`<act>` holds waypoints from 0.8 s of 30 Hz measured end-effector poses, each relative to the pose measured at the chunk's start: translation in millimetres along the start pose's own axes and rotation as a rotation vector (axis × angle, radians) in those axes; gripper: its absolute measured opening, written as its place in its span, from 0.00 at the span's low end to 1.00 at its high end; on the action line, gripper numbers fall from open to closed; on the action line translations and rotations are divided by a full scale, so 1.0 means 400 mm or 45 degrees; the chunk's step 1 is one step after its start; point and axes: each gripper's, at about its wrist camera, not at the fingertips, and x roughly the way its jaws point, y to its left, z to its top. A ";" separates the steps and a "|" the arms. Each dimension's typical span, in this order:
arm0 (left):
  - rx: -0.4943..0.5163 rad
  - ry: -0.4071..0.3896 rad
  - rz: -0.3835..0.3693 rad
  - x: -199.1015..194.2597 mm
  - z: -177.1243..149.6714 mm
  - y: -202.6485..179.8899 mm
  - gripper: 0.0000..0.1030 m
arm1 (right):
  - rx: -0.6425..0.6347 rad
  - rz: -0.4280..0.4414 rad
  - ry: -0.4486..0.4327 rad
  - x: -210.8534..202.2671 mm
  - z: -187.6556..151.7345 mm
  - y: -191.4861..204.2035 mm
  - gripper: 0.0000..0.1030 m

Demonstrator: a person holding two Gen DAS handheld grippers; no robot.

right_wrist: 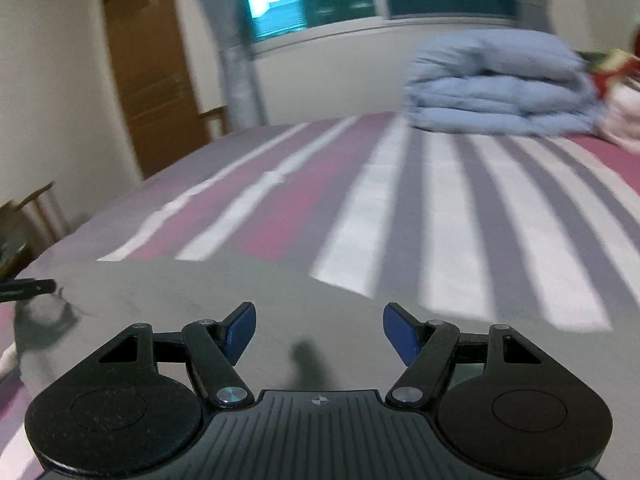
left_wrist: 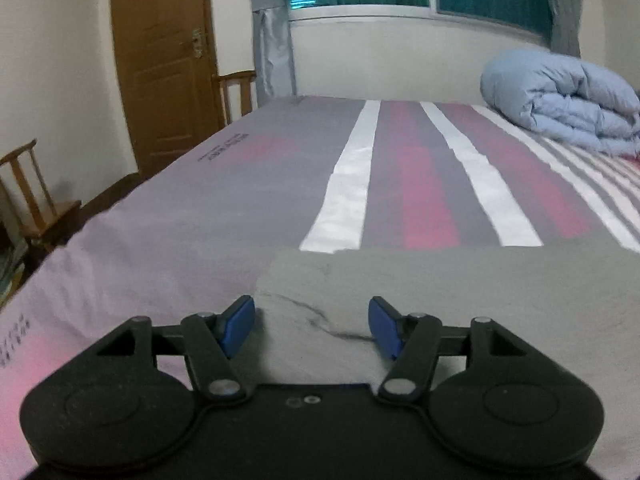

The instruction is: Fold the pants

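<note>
Both grippers are seen spread wide with nothing between the blue pads. Under the left gripper (left_wrist: 311, 326) lies one end of the gray pants (left_wrist: 460, 300), and under the right gripper (right_wrist: 319, 334) lies more of them. The pants are laid flat near the front edge of the striped bed (left_wrist: 248, 184), with their long side running across it. Their near part is hidden by the grippers, and their right end is cut off in the left view. Far behind the pants, a folded blue quilt (right_wrist: 496, 88) is seen, blurred.
</note>
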 end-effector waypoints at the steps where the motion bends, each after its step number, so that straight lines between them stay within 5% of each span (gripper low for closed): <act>1: 0.000 0.002 -0.011 0.010 0.006 0.012 0.54 | -0.021 0.028 0.005 0.034 0.012 0.013 0.69; 8: -0.016 0.077 -0.169 0.109 0.023 0.074 0.55 | -0.180 0.155 0.139 0.246 0.097 0.053 0.69; 13: -0.161 0.099 -0.257 0.145 0.012 0.093 0.44 | -0.195 0.216 0.236 0.332 0.082 0.051 0.32; 24: -0.183 0.100 -0.366 0.158 -0.001 0.118 0.35 | -0.284 0.291 0.241 0.366 0.080 0.051 0.29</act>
